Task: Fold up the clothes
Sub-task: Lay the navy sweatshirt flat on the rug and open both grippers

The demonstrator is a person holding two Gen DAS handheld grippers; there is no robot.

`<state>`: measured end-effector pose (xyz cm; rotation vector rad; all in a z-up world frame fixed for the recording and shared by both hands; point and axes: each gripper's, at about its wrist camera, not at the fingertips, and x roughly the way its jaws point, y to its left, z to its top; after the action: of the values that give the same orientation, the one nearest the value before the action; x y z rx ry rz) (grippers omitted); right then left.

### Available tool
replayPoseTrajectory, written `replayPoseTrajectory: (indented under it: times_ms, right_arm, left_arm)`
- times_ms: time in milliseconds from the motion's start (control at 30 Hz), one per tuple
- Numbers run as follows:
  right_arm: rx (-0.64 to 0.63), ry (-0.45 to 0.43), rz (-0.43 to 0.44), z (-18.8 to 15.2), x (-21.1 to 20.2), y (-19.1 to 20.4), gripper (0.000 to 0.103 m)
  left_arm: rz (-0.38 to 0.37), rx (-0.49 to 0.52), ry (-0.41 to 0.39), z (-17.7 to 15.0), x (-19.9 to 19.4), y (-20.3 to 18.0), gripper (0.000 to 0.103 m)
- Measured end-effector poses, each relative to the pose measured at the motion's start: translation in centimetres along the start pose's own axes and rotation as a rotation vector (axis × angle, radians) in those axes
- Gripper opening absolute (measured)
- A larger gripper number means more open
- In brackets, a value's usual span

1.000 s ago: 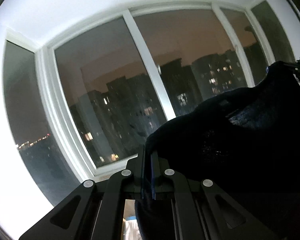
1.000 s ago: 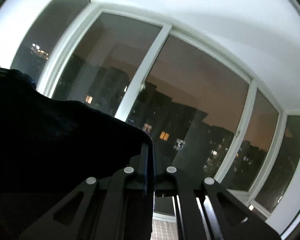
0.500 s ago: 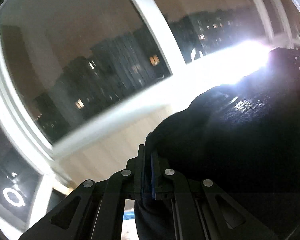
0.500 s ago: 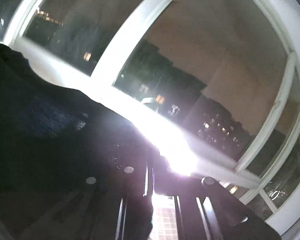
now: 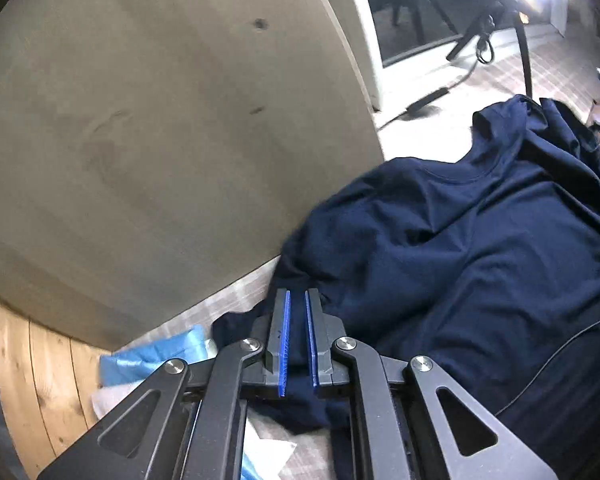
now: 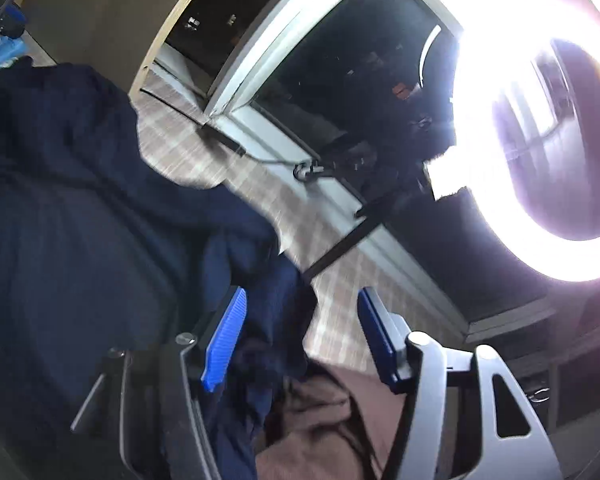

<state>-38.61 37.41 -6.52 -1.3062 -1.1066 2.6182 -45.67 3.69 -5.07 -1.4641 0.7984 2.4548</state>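
A navy blue shirt [image 5: 460, 240] lies crumpled on a plaid-covered surface [image 5: 420, 132], its collar toward the far side. My left gripper [image 5: 297, 300] sits low at the shirt's near left edge, shut on a fold of the navy fabric that runs between its blue pads. In the right wrist view the same navy shirt [image 6: 80, 240] fills the left half. My right gripper [image 6: 302, 292] stands open, its blue pads far apart. A loose bunch of navy cloth lies between them, closer to the left finger [image 6: 224, 336], and is not pinched.
A beige board [image 5: 160, 120] rises close on the left, with a blue plastic bag [image 5: 160, 356] and wooden planks [image 5: 32, 360] at its foot. A brown garment [image 6: 332, 420] lies under the right gripper. A bright ring light [image 6: 480, 200] on a tripod and a dark window [image 6: 340, 60] stand beyond.
Both grippers have swung down from facing the window, and the shirt that hung between them now lies on the plaid surface. The right gripper has opened and let go; the left still pinches fabric.
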Motion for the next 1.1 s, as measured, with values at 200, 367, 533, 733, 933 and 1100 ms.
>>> replayPoseTrajectory:
  times_ms: [200, 367, 533, 733, 933, 1100]
  right_arm:
    - [0.239, -0.051, 0.262, -9.2, -7.4, -5.4, 0.058]
    - [0.317, -0.065, 0.413, -19.0, -12.1, -5.9, 0.058]
    - [0.462, 0.020, 0.594, -30.8, -15.0, -5.4, 0.058]
    - [0.527, 0.185, 0.714, -39.4, -14.2, 0.5, 0.058]
    - [0.597, 0.191, 0.732, -41.3, -14.9, 3.9, 0.058]
    - [0.592, 0.224, 0.709, -41.0, -14.3, 6.7, 0.058]
  left_arm:
    - [-0.057, -0.079, -0.081, -6.4, -7.8, 2.6, 0.022]
    - [-0.122, -0.124, -0.004, -17.7, -11.8, 0.8, 0.024]
    - [-0.247, -0.215, 0.140, -28.3, -12.2, -2.9, 0.028]
    - [-0.362, -0.270, 0.241, -35.1, -11.2, -6.2, 0.030]
    - [-0.437, -0.264, 0.256, -35.2, -8.5, -8.1, 0.031]
    - [-0.507, -0.258, 0.267, -35.3, -6.6, -9.5, 0.007]
